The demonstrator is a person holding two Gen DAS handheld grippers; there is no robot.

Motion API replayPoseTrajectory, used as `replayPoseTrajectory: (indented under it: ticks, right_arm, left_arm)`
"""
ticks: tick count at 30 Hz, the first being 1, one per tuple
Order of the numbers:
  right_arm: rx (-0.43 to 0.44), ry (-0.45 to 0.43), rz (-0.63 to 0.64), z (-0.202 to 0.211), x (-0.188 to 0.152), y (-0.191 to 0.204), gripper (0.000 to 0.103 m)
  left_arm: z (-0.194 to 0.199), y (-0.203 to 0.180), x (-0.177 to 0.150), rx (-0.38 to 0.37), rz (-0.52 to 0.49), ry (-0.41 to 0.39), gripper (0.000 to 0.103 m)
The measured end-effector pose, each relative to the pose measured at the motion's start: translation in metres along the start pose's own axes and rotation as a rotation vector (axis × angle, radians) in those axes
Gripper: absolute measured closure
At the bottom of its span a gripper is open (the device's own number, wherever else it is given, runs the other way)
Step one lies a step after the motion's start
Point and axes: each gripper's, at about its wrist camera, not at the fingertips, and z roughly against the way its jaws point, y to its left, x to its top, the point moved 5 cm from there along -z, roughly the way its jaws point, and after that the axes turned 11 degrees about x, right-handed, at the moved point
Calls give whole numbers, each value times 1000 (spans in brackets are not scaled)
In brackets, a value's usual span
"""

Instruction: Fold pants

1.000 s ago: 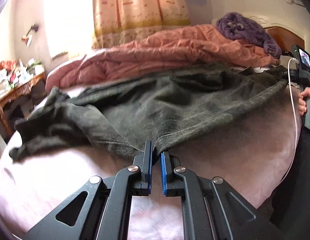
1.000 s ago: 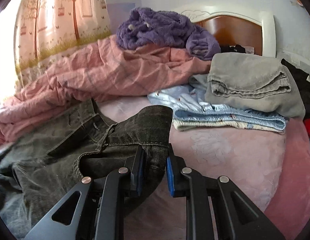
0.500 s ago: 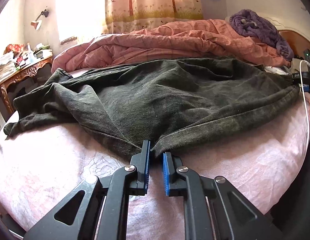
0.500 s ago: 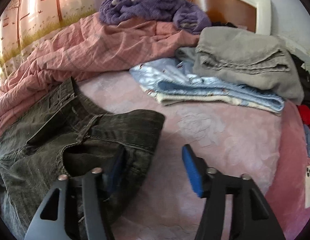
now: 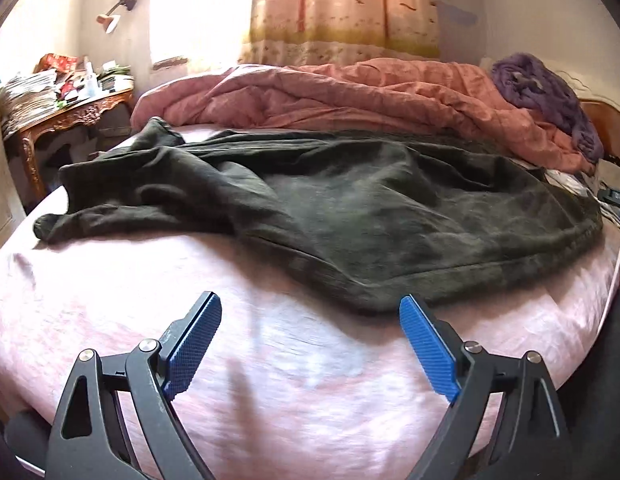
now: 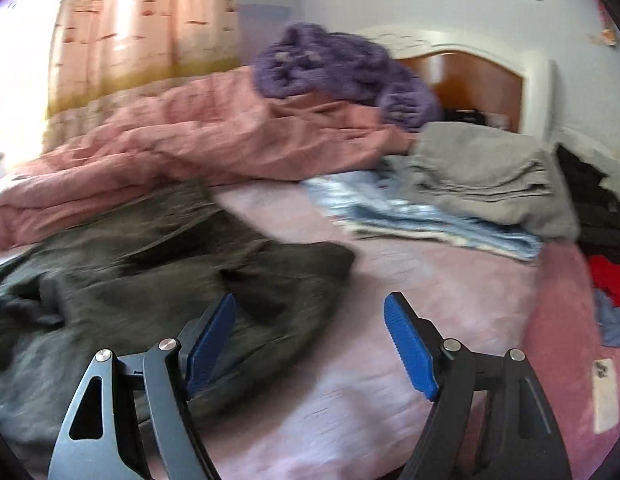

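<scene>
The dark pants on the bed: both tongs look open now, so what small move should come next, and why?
Probably bring the left tongs to the crumpled leg ends and grip them. Both tongs are opening with nothing between them; the right tongs hang by the waistband. The pants lie lengthwise on the pink sheet, legs not yet folded over.

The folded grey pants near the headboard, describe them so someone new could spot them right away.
Start at the wooden headboard and come down onto the pink bed sheet. The folded grey pants lie on the light blue striped garment. They are the only neat grey stack; the dark pants lie spread out unfolded.
</scene>
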Motion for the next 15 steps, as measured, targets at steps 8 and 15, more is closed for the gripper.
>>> replayPoseTrajectory:
  ticks: [8,15]
  right_arm:
    - [328,-36,91,30,-16,117,25]
    - [434,-11,244,40,-52,211,25]
  left_arm:
    - [-7,73,20,110,43,-28,9]
    - [-34,175,16,125,301,76,9]
